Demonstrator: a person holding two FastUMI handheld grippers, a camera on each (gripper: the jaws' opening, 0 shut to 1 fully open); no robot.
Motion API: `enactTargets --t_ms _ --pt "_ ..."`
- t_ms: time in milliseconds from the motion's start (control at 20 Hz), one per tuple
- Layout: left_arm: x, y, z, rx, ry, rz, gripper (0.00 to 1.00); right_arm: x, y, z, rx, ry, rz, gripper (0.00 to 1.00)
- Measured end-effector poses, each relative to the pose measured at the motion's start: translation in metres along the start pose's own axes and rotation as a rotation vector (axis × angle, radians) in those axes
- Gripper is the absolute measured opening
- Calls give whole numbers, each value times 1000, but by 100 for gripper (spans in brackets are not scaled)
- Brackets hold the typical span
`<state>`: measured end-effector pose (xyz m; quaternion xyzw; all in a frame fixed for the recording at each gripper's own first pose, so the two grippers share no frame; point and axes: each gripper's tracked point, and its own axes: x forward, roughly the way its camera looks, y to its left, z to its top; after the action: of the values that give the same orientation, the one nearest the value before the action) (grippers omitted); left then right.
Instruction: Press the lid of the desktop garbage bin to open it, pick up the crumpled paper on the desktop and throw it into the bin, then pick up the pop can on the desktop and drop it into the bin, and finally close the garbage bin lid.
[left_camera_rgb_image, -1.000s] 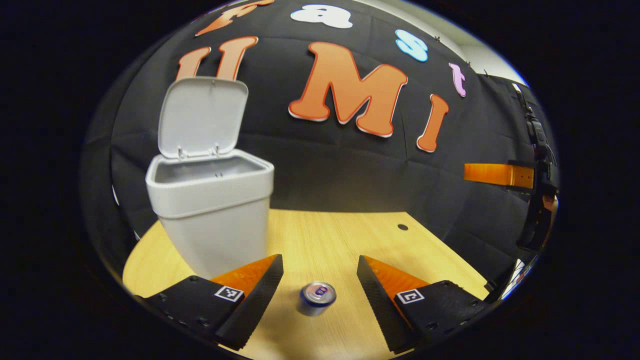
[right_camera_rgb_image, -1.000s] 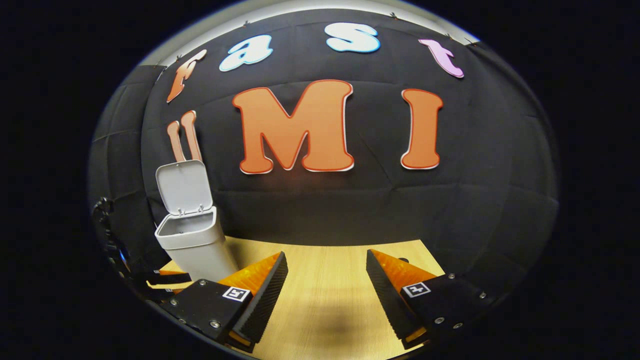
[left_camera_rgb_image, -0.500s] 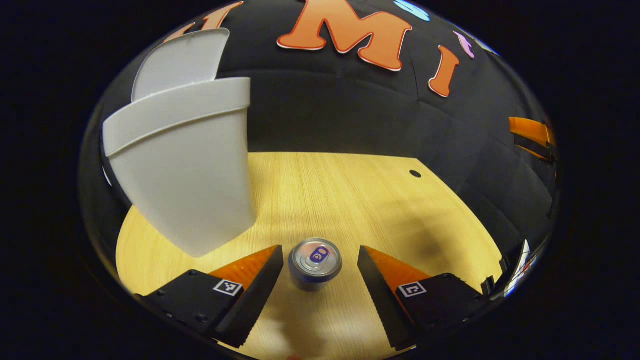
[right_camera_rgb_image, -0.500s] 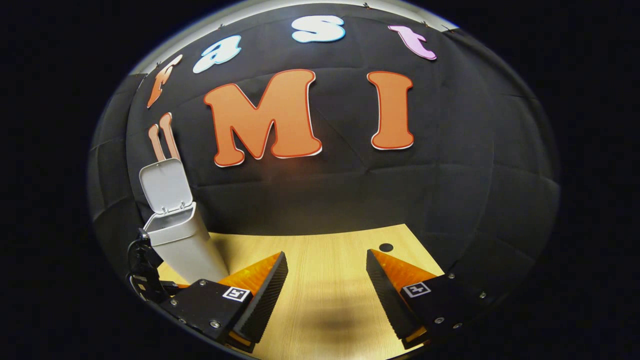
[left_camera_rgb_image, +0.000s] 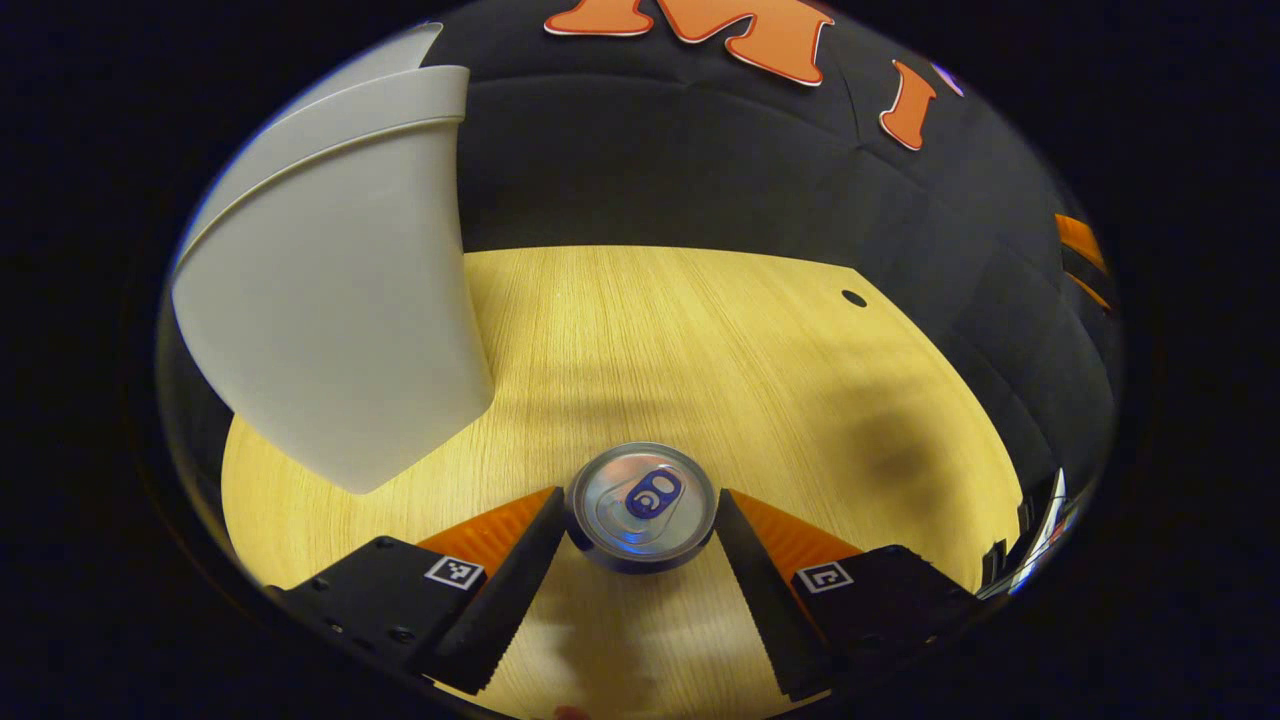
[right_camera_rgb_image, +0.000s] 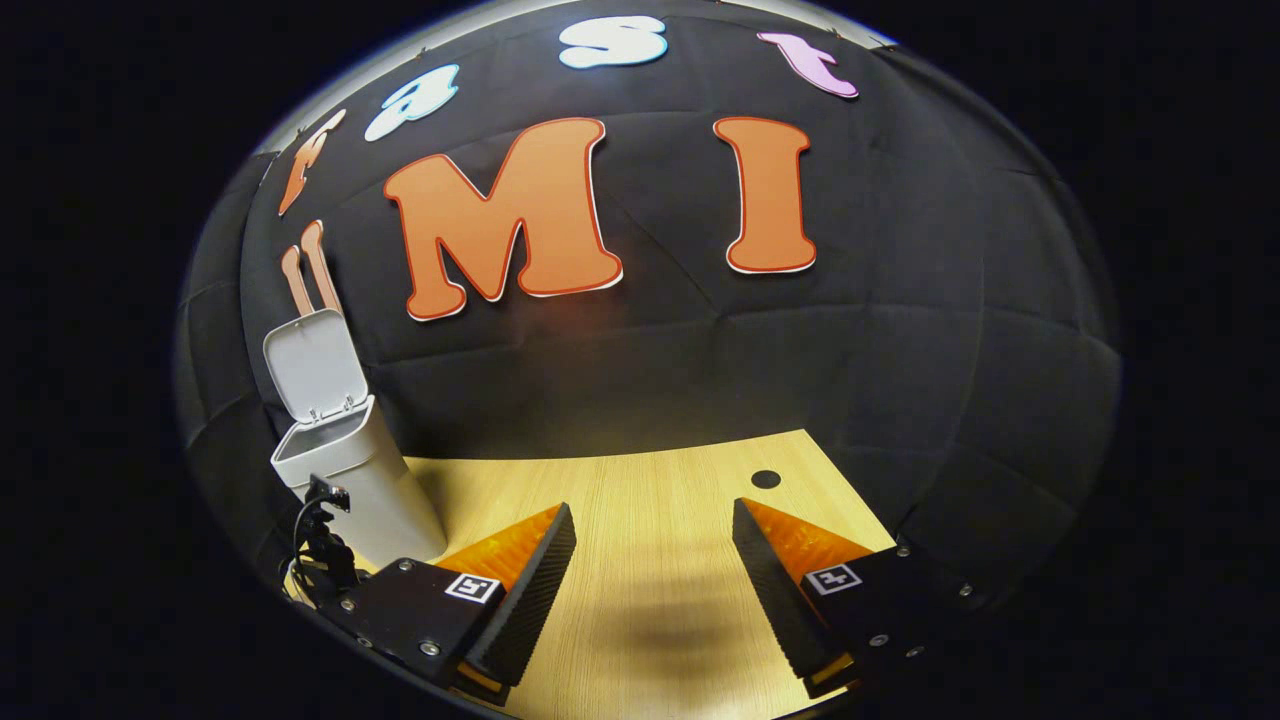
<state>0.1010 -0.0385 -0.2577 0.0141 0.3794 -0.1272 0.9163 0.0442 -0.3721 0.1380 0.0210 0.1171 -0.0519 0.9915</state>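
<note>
Can (left_camera_rgb_image: 641, 505) upright on the table (left_camera_rgb_image: 700, 340), top up, between spread fingers of left gripper (left_camera_rgb_image: 640, 520), right gripper (right_camera_rgb_image: 653, 560) open, bin (left_camera_rgb_image: 330, 300) lid raised.

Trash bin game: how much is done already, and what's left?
Done: the grey plastic bin's lid stands open, and no crumpled paper lies on the wooden desk. In hand: the left gripper brackets the upright silver pop can, jaws open. Left: grip it, drop it in, close the lid.
</note>
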Motion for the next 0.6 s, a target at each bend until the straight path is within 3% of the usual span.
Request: enactTargets --t_ms 300,450,600 --pt "-5 -6 19 3 14 12 97 4 6 -10 -7 32 6 95" --pt "-17 6 40 -11 7 24 87 2 11 -14 -14 43 8 95" --pt "-43 12 70 0 -43 22 86 -2 12 -15 -17 47 9 95"
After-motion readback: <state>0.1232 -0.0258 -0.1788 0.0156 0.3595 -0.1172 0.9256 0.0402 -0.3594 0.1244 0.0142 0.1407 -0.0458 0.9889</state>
